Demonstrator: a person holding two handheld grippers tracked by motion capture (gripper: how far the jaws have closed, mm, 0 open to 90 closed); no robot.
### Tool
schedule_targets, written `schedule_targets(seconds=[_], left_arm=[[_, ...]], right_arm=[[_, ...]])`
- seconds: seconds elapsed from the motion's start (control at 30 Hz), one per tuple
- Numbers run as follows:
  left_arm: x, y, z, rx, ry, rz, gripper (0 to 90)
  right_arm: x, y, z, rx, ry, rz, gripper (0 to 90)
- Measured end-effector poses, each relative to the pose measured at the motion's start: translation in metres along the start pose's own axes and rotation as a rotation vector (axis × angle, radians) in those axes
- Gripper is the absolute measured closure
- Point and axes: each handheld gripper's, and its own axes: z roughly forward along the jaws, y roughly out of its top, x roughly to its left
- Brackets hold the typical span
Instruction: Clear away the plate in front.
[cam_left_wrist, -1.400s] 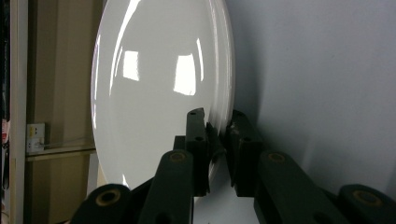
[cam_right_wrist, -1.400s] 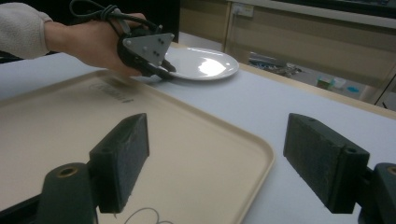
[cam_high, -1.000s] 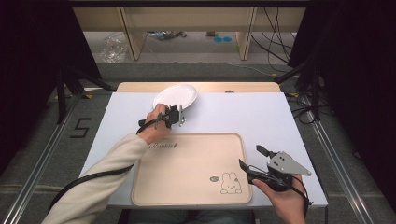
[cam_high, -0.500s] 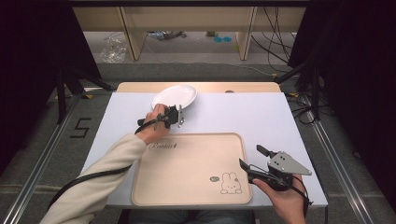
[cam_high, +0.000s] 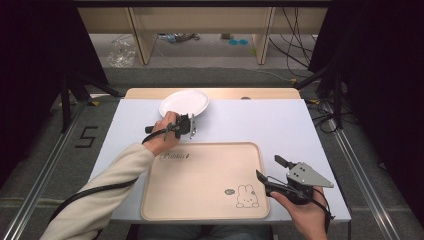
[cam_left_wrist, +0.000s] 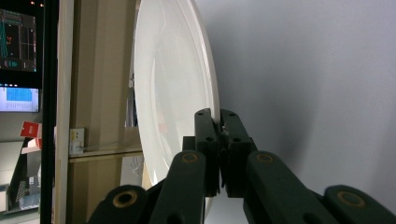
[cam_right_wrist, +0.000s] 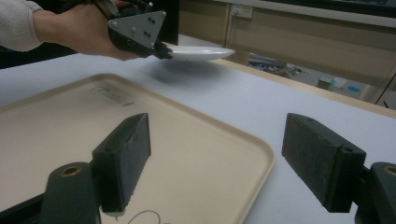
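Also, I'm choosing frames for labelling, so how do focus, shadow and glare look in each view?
High view: even light, sharp, dark at the sides. Left gripper view: the plate shows soft sheen and no harsh glare; the left tongs gripping its rim are sharp. Right gripper view: the right tongs blur up close, and the lifted plate casts a soft shadow on the table beyond the tray.

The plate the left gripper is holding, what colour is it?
Plain white plate, no pattern; the high view shows it best.

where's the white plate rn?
High view: white plate at the table's far left-centre, beyond the tray, its near rim clamped by the left gripper, lifted off the table.
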Motion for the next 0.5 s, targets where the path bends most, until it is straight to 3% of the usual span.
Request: schedule_targets(seconds=[0.33, 0.5], left_arm=[[-0.003, 0.004, -0.015, -0.012, 0.029, 0.021, 87.5], [-0.004, 0.005, -0.023, -0.008, 0.043, 0.018, 87.5]], right_arm=[[0.0, 0.0, 0.0, -0.014, 0.01, 0.009, 24.7], [-0.002, 0.0, 0.0, -0.03, -0.007, -0.018, 24.7]])
